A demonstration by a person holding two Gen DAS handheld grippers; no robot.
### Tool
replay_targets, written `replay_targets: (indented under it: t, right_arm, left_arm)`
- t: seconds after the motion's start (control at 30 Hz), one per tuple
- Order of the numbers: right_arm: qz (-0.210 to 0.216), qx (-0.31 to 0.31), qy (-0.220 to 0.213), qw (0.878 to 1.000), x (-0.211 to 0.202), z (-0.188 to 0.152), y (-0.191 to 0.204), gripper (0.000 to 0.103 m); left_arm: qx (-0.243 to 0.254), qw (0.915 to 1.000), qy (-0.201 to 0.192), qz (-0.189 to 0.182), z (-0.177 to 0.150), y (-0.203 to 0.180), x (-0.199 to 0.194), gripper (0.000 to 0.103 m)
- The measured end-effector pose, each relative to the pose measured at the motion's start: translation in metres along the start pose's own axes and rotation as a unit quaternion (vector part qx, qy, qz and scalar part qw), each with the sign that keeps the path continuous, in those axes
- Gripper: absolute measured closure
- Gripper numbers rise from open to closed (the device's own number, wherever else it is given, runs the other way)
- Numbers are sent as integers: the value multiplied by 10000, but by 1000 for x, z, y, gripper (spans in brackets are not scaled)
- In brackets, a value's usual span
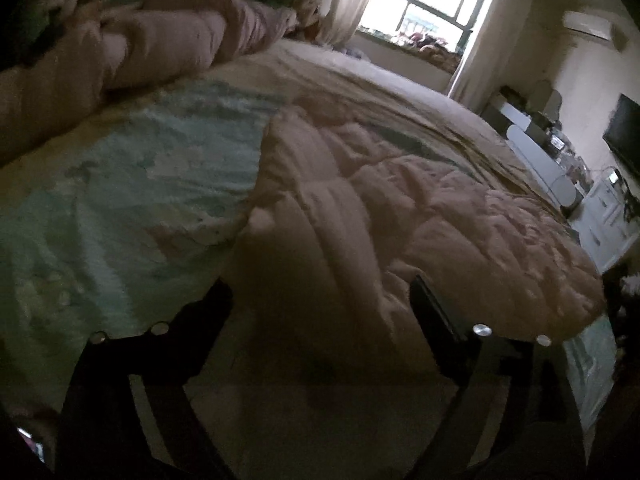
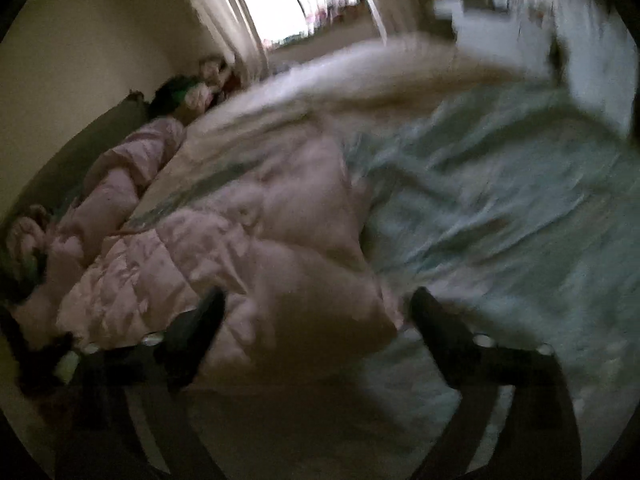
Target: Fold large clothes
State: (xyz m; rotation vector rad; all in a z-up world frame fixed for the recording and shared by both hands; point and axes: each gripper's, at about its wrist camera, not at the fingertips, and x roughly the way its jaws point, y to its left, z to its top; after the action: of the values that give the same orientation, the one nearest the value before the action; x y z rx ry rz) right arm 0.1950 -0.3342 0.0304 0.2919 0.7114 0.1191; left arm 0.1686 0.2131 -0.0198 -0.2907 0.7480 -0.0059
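Most of both views is taken up by the bed (image 1: 120,208), covered with a pale green patterned sheet (image 2: 500,208), pretty wrinkled. A rolled-up pink blanket (image 1: 168,44) is laid along the far side by the wall, and some soft toys (image 2: 208,76) are bunched at the corner near the window (image 1: 432,0). A white cabinet (image 1: 600,216) can be made out past the bed's edge in the left view, though it's blurred.

The pink quilted coat (image 1: 400,208) is spread flat on the sheet in the middle of the bed, puffy and creased. Seen from the left tool (image 1: 320,300), the coat's near edge is lined up right between the two fingers and runs off toward the right, with bare sheet on the left. Seen from the right tool (image 2: 318,308), a corner of the same coat (image 2: 248,248) is set between the fingers and stretches away to the left, with sheet on the right.

Both tools are spread wide, nothing pinched: the fabric is framed by the fingers, not gripped. Whether the fingertips are touching the coat can't be told, the right view being heavily smeared
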Motion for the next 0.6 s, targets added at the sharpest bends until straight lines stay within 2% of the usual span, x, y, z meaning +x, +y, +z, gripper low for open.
replay_targets:
  t: [0.1, 0.27, 0.43, 0.6]
  right_arm:
    - [-30, -492, -517, 9974, -38, -3, 23, 4]
    - [75, -970, -917, 9910, -80, -13, 64, 4]
    - [311, -1349, -1096, 9843, -107, -33, 100, 4]
    - [480, -1649, -1080, 9792, -122, -56, 133, 4]
  left_arm:
    - [290, 9990, -334, -72, -4, -16, -35, 10]
    - [500, 9961, -669, -276, -9, -42, -85, 9]
    - [582, 9950, -762, -278, -21, -51, -113, 9]
    - [677, 9938, -858, -195, -40, -58, -133, 9]
